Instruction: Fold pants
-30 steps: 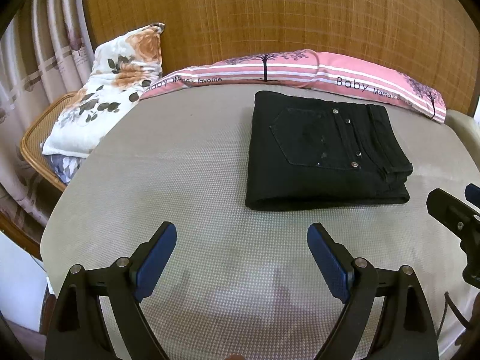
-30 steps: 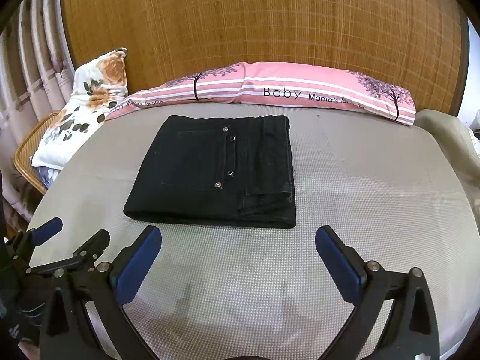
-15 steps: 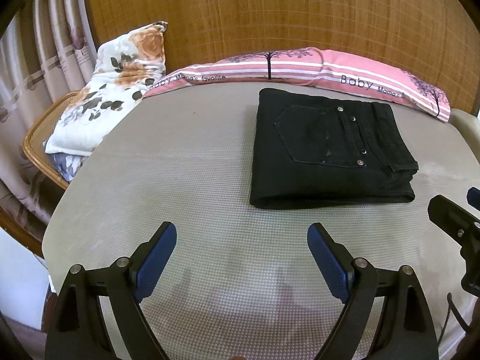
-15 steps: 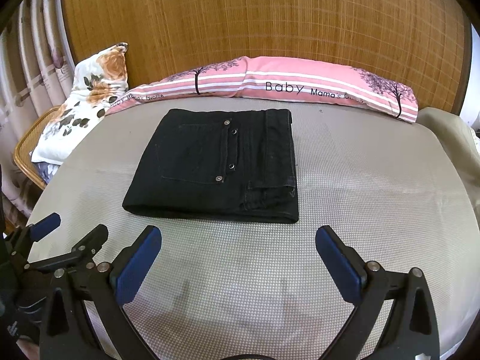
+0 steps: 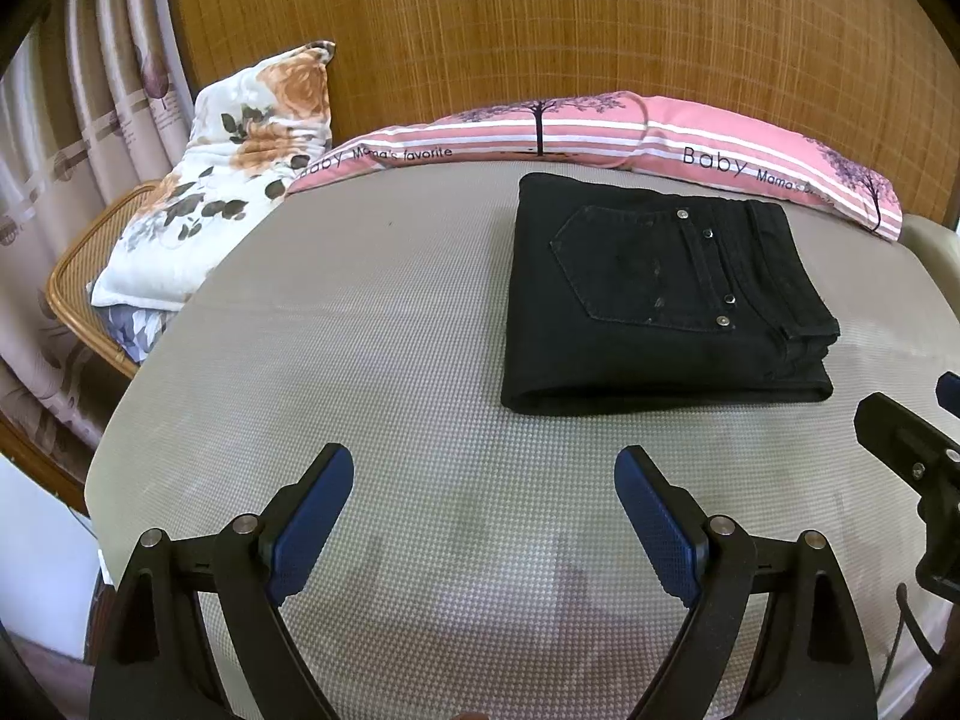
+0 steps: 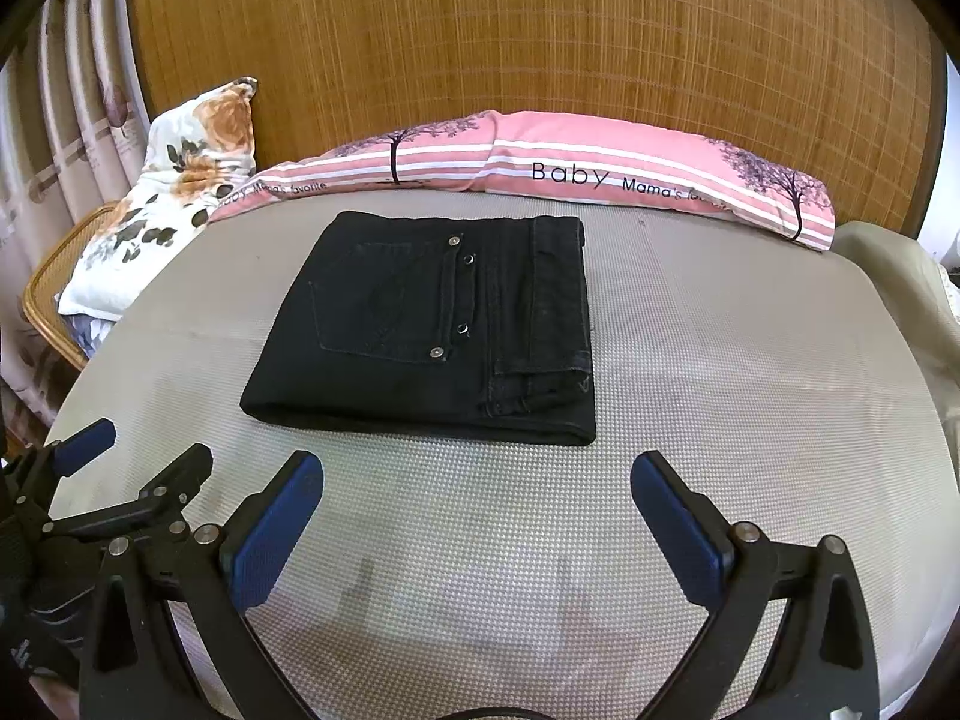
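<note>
Black pants (image 5: 660, 300) folded flat on the grey bed (image 5: 360, 330), both grippers (image 5: 483, 504) (image 6: 477, 510) nearby, jaws wide, empty.

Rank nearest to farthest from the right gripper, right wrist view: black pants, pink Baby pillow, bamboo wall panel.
Measured from the right gripper, whose jaws are open and empty:
1. black pants: folded on the mat just ahead, slightly left.
2. pink Baby pillow: lies along the mat's far edge, behind the pants.
3. bamboo wall panel: upright behind the pillow.
</note>
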The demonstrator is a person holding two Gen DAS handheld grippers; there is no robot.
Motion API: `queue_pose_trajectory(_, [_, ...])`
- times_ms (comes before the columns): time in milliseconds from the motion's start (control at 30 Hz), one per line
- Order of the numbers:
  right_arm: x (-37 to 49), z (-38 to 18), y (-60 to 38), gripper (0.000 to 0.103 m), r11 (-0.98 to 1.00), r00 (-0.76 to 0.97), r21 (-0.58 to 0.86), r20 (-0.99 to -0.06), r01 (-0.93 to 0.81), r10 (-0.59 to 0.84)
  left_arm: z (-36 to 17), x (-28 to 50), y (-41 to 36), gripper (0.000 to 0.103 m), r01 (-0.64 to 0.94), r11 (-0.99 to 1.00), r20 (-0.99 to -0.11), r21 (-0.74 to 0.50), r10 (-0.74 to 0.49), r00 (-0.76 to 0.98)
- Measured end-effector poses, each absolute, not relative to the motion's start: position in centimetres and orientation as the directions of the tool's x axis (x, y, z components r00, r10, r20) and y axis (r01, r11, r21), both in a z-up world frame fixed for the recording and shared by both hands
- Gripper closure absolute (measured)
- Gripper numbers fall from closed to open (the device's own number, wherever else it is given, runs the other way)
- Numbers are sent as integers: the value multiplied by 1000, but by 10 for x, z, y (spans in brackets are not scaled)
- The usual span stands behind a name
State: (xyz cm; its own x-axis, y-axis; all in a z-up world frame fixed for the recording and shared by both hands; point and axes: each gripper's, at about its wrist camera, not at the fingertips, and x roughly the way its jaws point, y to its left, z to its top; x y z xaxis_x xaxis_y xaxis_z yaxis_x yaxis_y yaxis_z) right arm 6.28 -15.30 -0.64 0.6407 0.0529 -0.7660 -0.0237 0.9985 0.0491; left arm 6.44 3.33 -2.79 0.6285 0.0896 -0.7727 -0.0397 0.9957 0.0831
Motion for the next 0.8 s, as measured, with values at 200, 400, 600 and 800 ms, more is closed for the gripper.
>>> queue_pose_trajectory(200, [64,-7,-154,2,998,637,50,-769,-25,54,-29,64,34,14,-39,996,-774,85,91,627])
queue_pose_trajectory(400, [63,-8,-154,2,998,635,50,-771,-25,54,-31,64,34,14,-40,995,-774,88,94,626])
queue_pose_trajectory(600, [63,-10,-154,2,998,633,50,-773,-24,54,-33,65,34,14,-39,995,-774,90,95,626])
queue_pose_trajectory(800, [64,-15,-155,2,998,628,50,-776,-32,59,-33,66,34,14,-38,995,-775,90,94,625])
